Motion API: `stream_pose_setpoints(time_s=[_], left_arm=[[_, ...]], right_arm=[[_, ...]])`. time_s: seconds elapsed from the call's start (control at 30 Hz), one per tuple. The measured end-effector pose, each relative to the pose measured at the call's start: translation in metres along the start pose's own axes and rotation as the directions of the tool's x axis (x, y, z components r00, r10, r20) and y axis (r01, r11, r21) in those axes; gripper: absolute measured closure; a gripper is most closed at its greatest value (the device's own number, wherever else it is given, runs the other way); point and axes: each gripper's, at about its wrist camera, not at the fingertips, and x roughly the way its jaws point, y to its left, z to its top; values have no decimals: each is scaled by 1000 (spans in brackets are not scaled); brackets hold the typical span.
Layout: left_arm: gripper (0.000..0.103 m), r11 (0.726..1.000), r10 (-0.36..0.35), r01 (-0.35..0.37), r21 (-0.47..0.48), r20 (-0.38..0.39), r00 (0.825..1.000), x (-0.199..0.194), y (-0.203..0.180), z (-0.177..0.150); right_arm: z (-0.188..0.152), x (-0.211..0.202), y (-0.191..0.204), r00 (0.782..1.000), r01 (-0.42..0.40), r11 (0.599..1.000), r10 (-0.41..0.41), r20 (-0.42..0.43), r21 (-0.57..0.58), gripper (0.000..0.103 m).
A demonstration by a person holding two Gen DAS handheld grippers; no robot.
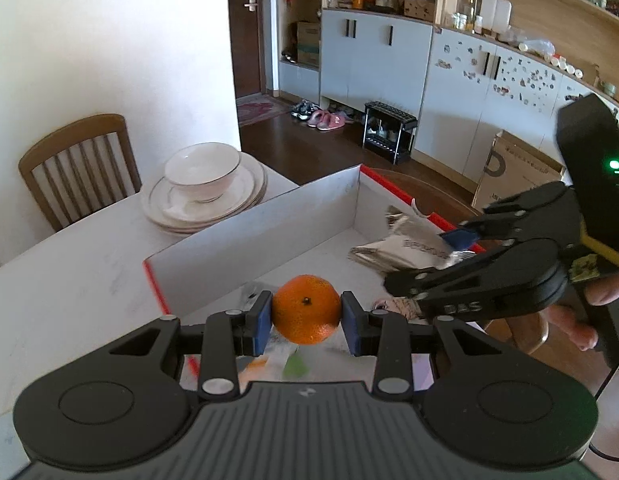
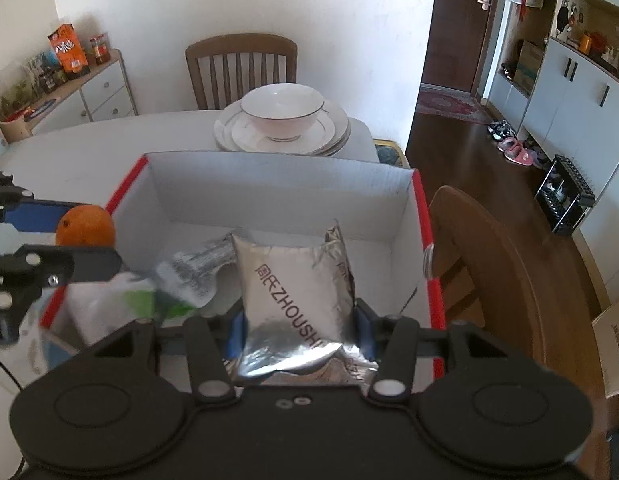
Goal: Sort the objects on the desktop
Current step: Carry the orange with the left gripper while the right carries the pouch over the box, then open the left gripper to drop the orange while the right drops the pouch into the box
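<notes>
My left gripper [image 1: 306, 317] is shut on an orange tangerine [image 1: 306, 308], its blue pads pressing both sides, just over the near left corner of a white box with red edges [image 1: 269, 224]. In the right wrist view the same tangerine [image 2: 85, 226] shows at the box's left rim. My right gripper [image 2: 299, 330] is shut on a silver foil packet [image 2: 295, 296] with printed letters, held upright above the inside of the box [image 2: 277, 184]. From the left wrist view the right gripper [image 1: 441, 258] hangs over the box's right side with the foil packet [image 1: 397, 248].
A white bowl on stacked plates [image 2: 283, 122] stands behind the box on the white table [image 1: 69, 280]. Wooden chairs [image 2: 241, 68] stand beyond the table and at the box's right [image 2: 493, 260]. Other wrappers [image 2: 149, 292] lie blurred inside the box.
</notes>
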Motion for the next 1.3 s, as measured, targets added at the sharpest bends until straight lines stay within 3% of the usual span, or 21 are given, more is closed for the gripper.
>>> stream_pose_setpoints(time_s=[0.47,0.77,1.0,1.13,1.3], left_arm=[[68,1000,-1,6,29,-146,989,83,-8,-1],[68,999,-19,30,44,-231,973,102,-7,-19],[68,998,-41,50,26,-270,962,109,-1,-23],[67,998,-45,53,24,-257,965,103,0,-22],[47,999,-44,45,2,-213,976,88,-1,-20]], right_arm=[[27,74,-14,988,22,1000,-23,-154,-5,51],[24,105,-10,953,13,1000,-10,-302,7,51],[27,109,-7,950,22,1000,-18,-312,9,47],[26,106,-7,956,16,1000,-13,-293,9,43],[28,95,-4,967,19,1000,-17,-256,3,37]])
